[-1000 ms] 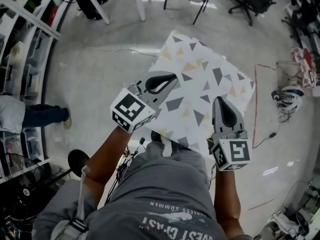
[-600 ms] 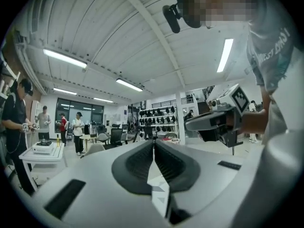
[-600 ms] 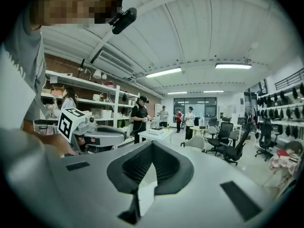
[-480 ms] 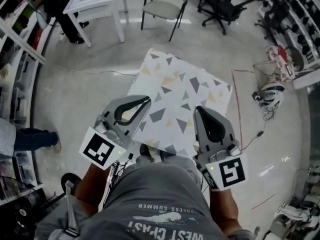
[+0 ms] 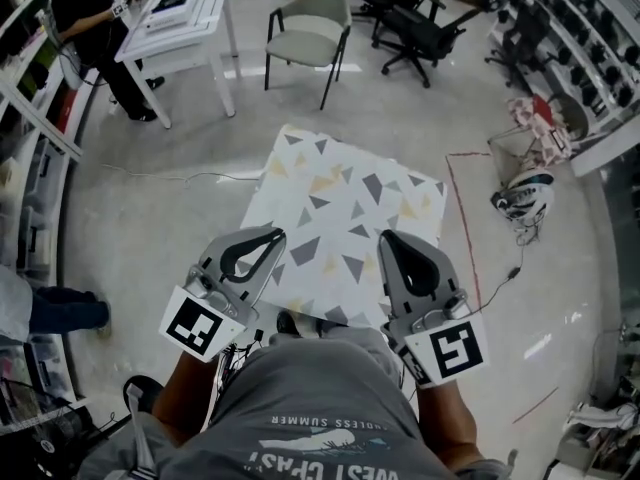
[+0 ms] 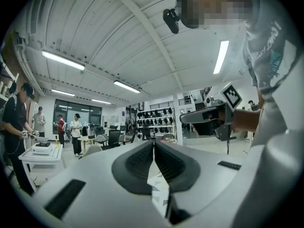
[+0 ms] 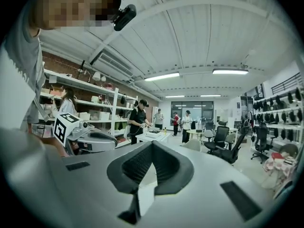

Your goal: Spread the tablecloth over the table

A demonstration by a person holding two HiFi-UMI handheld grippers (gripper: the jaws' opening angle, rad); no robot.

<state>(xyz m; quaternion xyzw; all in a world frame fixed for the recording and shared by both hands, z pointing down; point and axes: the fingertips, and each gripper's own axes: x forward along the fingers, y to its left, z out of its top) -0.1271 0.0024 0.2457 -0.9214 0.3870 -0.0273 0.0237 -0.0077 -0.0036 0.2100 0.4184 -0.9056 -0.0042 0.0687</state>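
Both the left gripper [image 5: 276, 234] and right gripper [image 5: 386, 238] clamp the near edge of the tablecloth [image 5: 345, 203] (cloth spreads ahead).

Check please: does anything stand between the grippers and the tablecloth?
Nothing visible does. The left gripper and the right gripper are each shut on the near edge of the tablecloth, with cloth pinched between the jaws.

Your tablecloth [image 5: 345, 218] looks like thin, matt cloth with a flat printed pattern. The left gripper [image 5: 276, 235] and right gripper [image 5: 388, 240] have smooth, matt grey plastic shells, with dark ribbed pads [image 6: 137, 163]. The floor [image 5: 180, 218] beneath you is smooth and glossy.
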